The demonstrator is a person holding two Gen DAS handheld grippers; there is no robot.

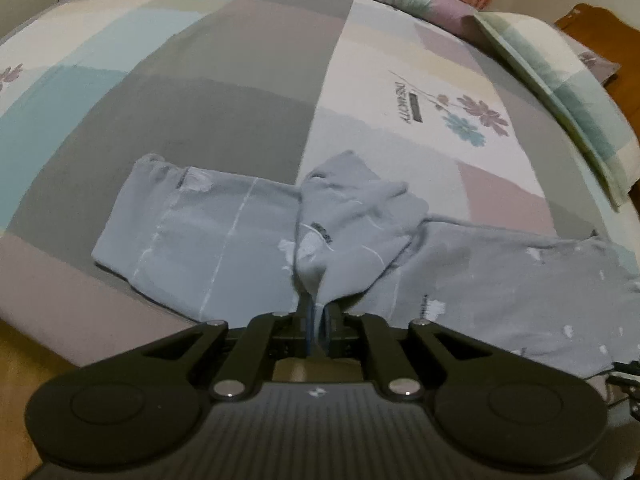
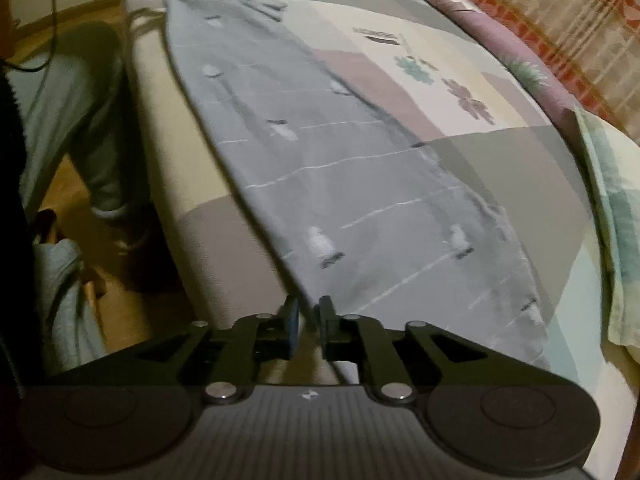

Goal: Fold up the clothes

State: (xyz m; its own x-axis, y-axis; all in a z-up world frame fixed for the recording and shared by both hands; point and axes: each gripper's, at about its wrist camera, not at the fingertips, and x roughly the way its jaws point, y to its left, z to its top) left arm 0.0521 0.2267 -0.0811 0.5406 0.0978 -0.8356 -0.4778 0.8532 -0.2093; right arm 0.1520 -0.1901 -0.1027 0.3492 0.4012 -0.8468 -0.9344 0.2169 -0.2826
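My left gripper [image 1: 318,320] pinches the grey trousers [image 1: 224,236] to carry the fold; my right gripper [image 2: 308,320] stands slightly open, fabric edge loose between.

- Both views are dim, with a warm, yellowish indoor cast; no lamp shows in either.
- The left wrist view is fairly sharp in the middle: the print on the bedsheet [image 1: 416,104] and the folds of the grey garment [image 1: 248,236] read clearly, with soft shadow under its near edge.
- The right wrist view is smeared — the garment [image 2: 340,168] and its white stripes streak, and the sheet [image 2: 500,168] is soft.
- A broad dark shadow lies on the floor [image 2: 72,184] beside the bed.
- Fisheye bending curves the bed into a dome, and the corners fall to black.
- Small glints sit on the gripper's [image 2: 307,318] metal pins — no glare elsewhere.
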